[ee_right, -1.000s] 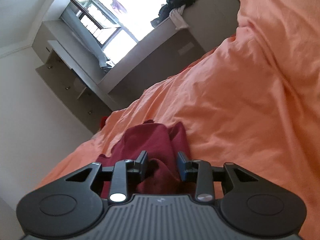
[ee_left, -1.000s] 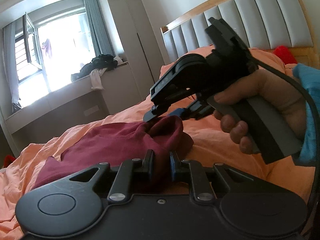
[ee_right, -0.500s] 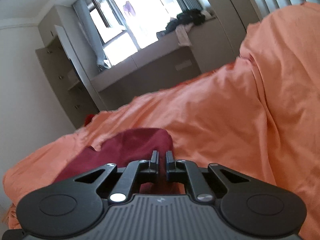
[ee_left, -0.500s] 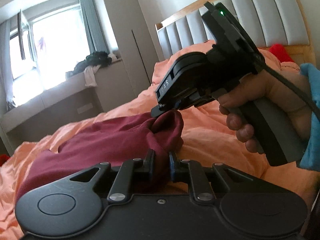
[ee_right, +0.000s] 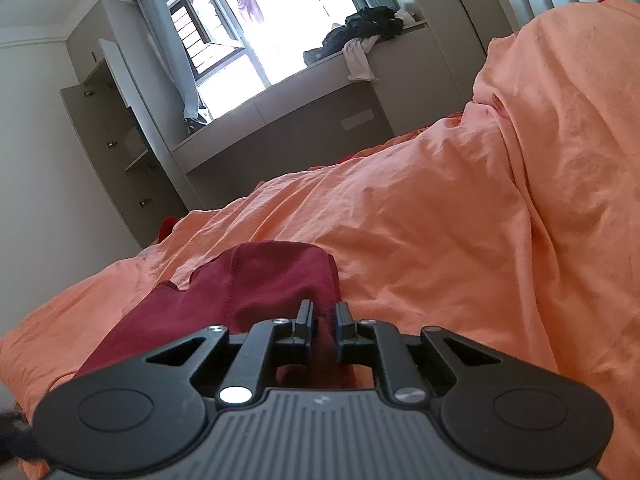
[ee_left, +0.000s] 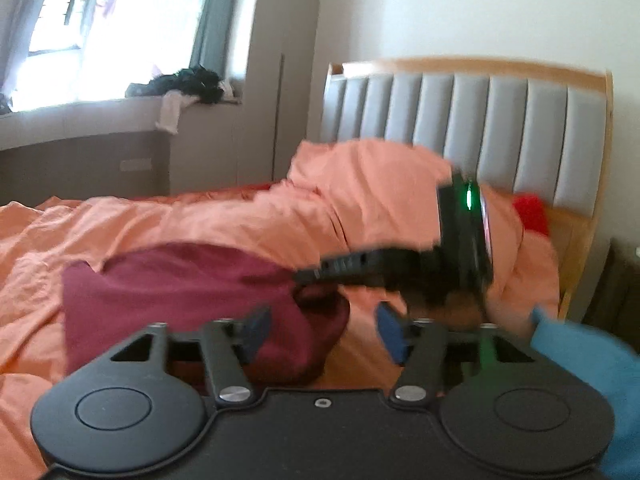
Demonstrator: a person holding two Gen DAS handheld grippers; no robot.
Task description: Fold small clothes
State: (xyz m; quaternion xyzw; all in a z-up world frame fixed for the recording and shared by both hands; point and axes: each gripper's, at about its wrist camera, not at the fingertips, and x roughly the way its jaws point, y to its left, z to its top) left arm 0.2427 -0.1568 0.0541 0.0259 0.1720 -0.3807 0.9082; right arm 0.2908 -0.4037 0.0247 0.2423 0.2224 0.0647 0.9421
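A dark red garment (ee_left: 188, 292) lies on the orange bedsheet (ee_left: 224, 220); it also shows in the right wrist view (ee_right: 248, 292). My left gripper (ee_left: 320, 332) is open, its blue pads spread, with the garment's near corner lying between and under them. My right gripper (ee_right: 322, 322) is shut on a fold of the garment's near edge. In the left wrist view the right gripper's black body (ee_left: 400, 268) reaches in from the right, its tip on the garment.
A grey padded headboard (ee_left: 480, 128) with a wooden frame stands behind the bed. A bunched orange quilt (ee_right: 560, 140) rises on the right. A window ledge with dark clothes (ee_right: 360, 28) and tall cupboards (ee_right: 120, 152) lie beyond the bed.
My left gripper has opened and let go of the garment. The garment has dropped flatter onto the sheet. My right gripper stays shut on the cloth and has lowered.
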